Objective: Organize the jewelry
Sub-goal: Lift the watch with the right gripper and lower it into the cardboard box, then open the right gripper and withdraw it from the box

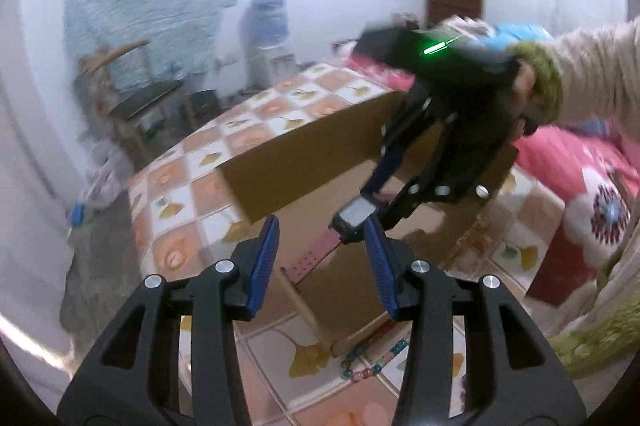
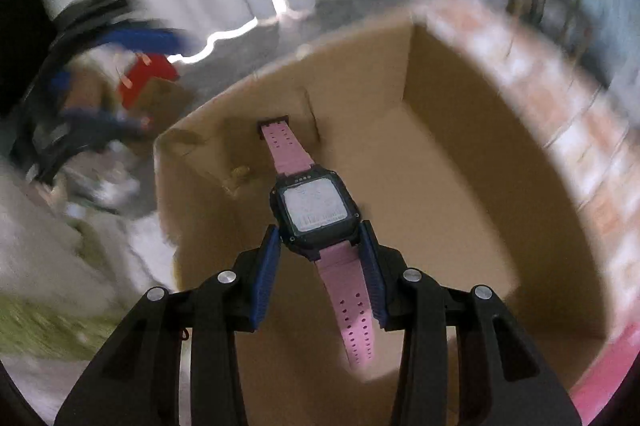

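A watch (image 2: 316,205) with a black case and a pink strap is pinched at its case by my right gripper (image 2: 318,238), which is shut on it. It hangs over the inside of an open cardboard box (image 2: 440,97), and the strap's far end is close to the box wall. In the left wrist view the same watch (image 1: 354,216) sits under the right gripper (image 1: 380,201), above the box (image 1: 300,161). My left gripper (image 1: 322,258) stands open and empty just in front of the box. A bracelet of coloured beads (image 1: 372,362) lies on the table by the box's near corner.
The box stands on a table with a checked leaf-pattern cloth (image 1: 192,185), whose left edge drops to the floor. A pink floral fabric (image 1: 580,193) lies to the right. A person's sleeve (image 1: 592,73) reaches in from the right. Stools and a water dispenser (image 1: 266,33) stand by the far wall.
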The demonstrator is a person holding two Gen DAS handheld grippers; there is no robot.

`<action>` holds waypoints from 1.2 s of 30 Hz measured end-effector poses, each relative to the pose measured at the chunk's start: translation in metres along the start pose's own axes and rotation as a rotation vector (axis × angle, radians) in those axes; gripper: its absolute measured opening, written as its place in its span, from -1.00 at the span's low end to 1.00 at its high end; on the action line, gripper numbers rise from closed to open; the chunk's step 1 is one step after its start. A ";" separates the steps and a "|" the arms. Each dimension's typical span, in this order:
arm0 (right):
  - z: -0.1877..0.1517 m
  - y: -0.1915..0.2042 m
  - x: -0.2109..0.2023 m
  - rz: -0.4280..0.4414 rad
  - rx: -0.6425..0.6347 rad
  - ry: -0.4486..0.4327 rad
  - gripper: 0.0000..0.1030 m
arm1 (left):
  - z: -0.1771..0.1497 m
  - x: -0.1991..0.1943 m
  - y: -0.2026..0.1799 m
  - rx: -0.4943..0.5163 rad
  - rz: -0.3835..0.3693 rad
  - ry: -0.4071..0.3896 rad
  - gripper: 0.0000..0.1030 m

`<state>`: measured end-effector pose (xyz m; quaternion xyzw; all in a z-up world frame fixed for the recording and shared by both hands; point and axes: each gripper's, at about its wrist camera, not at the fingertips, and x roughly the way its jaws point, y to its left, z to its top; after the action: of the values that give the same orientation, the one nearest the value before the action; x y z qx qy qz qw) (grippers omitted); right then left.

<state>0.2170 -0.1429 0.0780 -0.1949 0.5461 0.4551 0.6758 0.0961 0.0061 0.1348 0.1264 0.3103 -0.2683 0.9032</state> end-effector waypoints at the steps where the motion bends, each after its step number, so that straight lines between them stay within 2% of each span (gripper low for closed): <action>1: 0.004 -0.011 0.008 0.040 0.058 0.026 -0.24 | -0.003 -0.004 0.000 -0.020 0.009 -0.004 -0.14; 4: 0.013 -0.060 0.038 0.251 0.351 0.149 -0.24 | -0.010 -0.008 0.008 -0.091 0.022 -0.009 -0.13; 6: 0.009 -0.091 0.049 0.335 0.559 0.171 -0.23 | -0.018 -0.011 0.010 -0.132 0.018 -0.012 -0.13; 9: 0.008 -0.109 0.045 0.299 0.649 0.149 -0.21 | -0.028 -0.018 0.011 -0.185 0.023 -0.019 -0.13; 11: 0.002 -0.118 0.036 0.311 0.723 0.102 -0.08 | -0.033 -0.022 0.012 -0.221 0.022 -0.027 -0.13; 12: -0.001 -0.119 0.029 0.266 0.738 0.073 -0.08 | -0.036 -0.023 0.015 -0.250 0.018 -0.033 -0.13; 15: -0.005 -0.116 0.007 0.155 0.715 -0.002 -0.08 | -0.043 -0.026 0.021 -0.307 0.017 -0.048 -0.13; 18: -0.012 -0.108 -0.013 0.104 0.708 -0.071 -0.08 | -0.047 -0.031 0.025 -0.341 0.029 -0.061 -0.12; 20: -0.014 -0.104 -0.023 0.081 0.690 -0.108 -0.08 | -0.049 -0.035 0.026 -0.365 0.035 -0.079 -0.03; 24: -0.005 -0.088 -0.035 0.009 0.617 -0.126 -0.11 | -0.054 -0.043 0.025 -0.386 0.056 -0.103 0.06; 28: -0.015 -0.065 -0.050 -0.068 0.609 -0.175 -0.15 | -0.060 -0.048 0.013 -0.378 0.097 -0.108 0.39; 31: -0.032 -0.033 -0.071 -0.131 0.586 -0.286 -0.15 | -0.066 -0.044 0.002 -0.361 0.120 -0.081 0.56; 33: -0.052 0.000 -0.090 -0.189 0.555 -0.377 -0.11 | -0.072 -0.038 -0.006 -0.345 0.138 -0.050 0.58; 35: -0.067 0.024 -0.093 -0.241 0.537 -0.440 0.16 | -0.080 -0.033 -0.013 -0.342 0.143 -0.016 0.62; 36: -0.083 0.044 -0.095 -0.280 0.522 -0.476 0.18 | -0.085 -0.029 -0.017 -0.341 0.142 0.004 0.63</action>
<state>0.1353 -0.2217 0.1483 0.0223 0.4396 0.2366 0.8662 0.0252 0.0377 0.0865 -0.0064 0.3435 -0.1474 0.9275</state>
